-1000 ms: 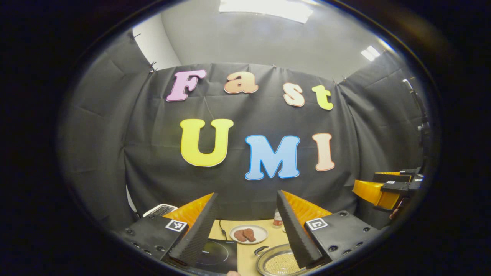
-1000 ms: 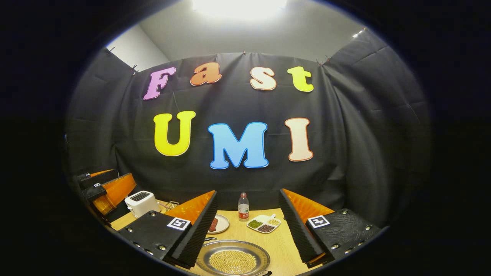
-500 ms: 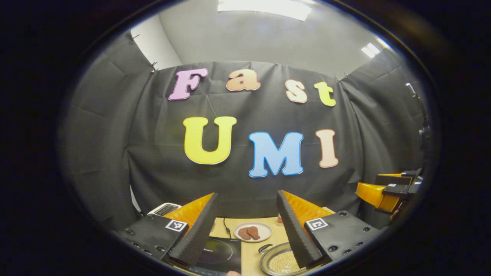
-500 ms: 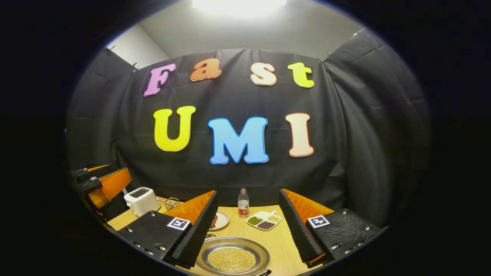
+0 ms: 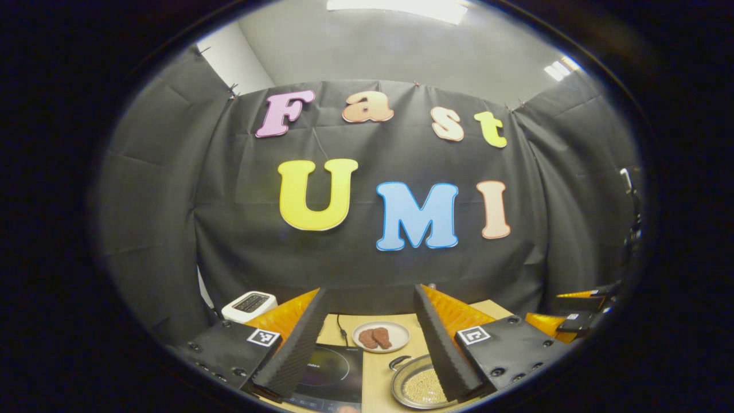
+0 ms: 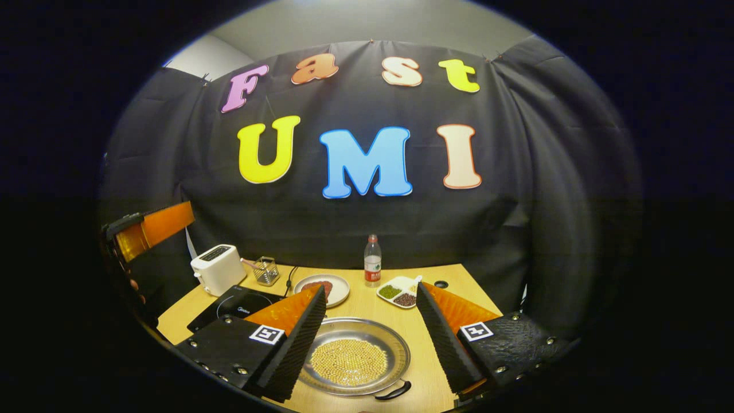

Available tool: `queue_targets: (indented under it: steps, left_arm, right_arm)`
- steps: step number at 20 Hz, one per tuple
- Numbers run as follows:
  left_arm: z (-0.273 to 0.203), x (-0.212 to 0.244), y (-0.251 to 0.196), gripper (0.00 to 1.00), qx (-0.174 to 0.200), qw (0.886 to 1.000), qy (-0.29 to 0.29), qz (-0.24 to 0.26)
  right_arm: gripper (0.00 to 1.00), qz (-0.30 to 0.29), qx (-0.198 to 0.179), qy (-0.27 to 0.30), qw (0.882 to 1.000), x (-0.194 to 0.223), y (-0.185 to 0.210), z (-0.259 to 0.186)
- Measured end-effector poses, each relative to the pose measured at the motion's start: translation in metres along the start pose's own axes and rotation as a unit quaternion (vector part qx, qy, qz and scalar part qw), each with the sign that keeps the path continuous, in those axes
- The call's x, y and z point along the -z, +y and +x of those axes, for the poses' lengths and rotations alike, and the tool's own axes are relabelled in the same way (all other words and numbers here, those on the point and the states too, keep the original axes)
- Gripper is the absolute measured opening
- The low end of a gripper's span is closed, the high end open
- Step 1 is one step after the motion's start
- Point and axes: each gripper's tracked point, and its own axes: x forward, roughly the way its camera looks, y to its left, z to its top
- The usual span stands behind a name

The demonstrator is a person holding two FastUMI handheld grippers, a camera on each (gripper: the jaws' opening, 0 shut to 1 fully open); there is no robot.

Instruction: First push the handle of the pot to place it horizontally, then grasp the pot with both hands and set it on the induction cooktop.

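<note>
Pot [image 6: 354,358] of beans is seen resting on the table [image 6: 447,287] beside the cooktop [image 6: 238,304], framed between the right gripper [image 6: 371,338], held wide open and empty.

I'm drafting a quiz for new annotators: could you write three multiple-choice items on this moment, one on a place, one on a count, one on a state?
1. Where does the induction cooktop lie relative to the pot in the right gripper view?
A. To its left
B. To its right
C. Under it

2. How many compartments of the divided snack dish hold food?
A. One
B. Three
C. Five

3. How is the right gripper now?
A. Shut on the pot's handle
B. Shut on the bottle
C. Open, holding nothing

Answers:
1. A, the black cooktop sits on the table to the left of the pot, with bare wood between them.
2. B, green, dark and pale fillings each fill one section.
3. C, its fingers stand wide apart above the pot, touching nothing.
</note>
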Motion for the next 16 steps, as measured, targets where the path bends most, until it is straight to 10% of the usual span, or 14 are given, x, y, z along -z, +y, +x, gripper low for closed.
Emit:
queue_targets:
  steps: [8, 16]
  left_arm:
    - [0.003, 0.018, -0.001, 0.97, -0.004, 1.000, 0.021, 0.006]
    - [0.002, 0.035, -0.002, 0.96, -0.004, 0.999, 0.041, 0.007]
  right_arm:
    - [0.92, 0.016, -0.025, 0.126, 0.992, 0.099, 0.003, 0.009]
    - [0.25, 0.021, -0.031, 0.235, 0.971, 0.174, 0.004, 0.003]
